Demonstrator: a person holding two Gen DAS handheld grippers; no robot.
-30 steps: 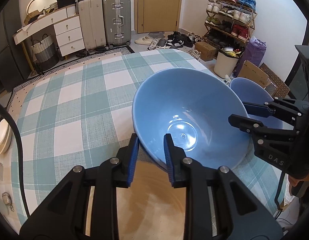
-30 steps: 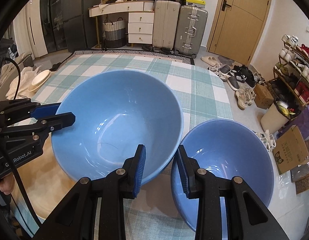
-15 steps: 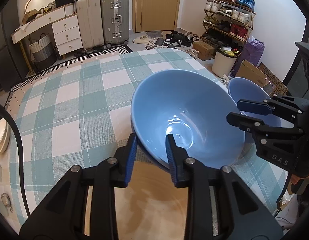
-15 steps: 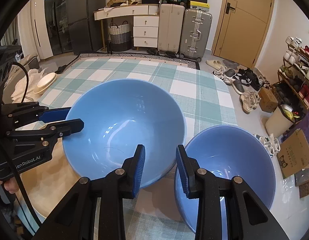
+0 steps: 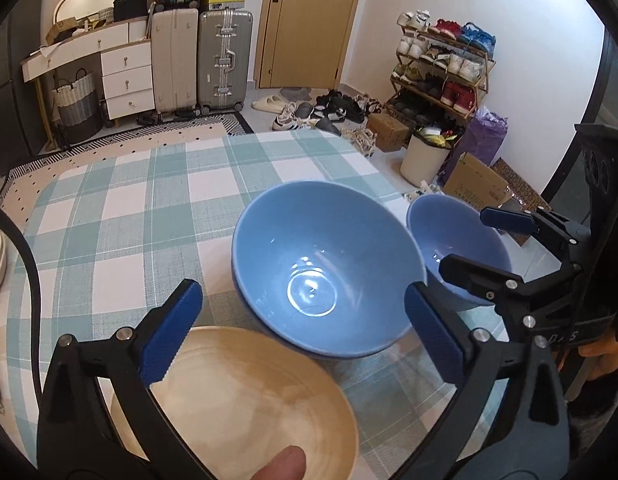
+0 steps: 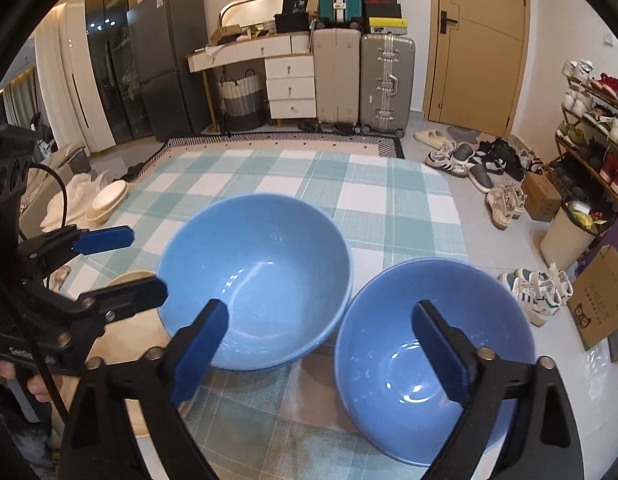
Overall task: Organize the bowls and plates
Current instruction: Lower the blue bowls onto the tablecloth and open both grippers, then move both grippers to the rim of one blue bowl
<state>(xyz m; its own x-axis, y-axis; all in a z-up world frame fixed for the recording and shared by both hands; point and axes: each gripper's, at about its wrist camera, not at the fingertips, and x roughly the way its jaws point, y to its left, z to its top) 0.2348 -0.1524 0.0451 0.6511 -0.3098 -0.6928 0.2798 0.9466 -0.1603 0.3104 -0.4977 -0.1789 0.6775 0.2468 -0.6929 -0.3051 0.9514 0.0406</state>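
We hold our left gripper (image 5: 301, 324) and right gripper (image 6: 321, 352) with fingers wide and empty, the big blue bowl (image 5: 325, 276) sits stacked in another, and the small blue bowl (image 6: 433, 360) just beside it looks left to sort.

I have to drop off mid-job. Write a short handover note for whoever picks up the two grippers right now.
Left gripper: open, holding nothing, above the near rim of the large blue bowl.
Right gripper: open, holding nothing, over the gap between the two blue bowls.
Done: the large blue bowl appears to sit nested in another blue bowl on the checked cloth.
Left: the smaller blue bowl stands alone to the right; the wooden plate lies nearest the left gripper; pale dishes wait at the table's left edge.
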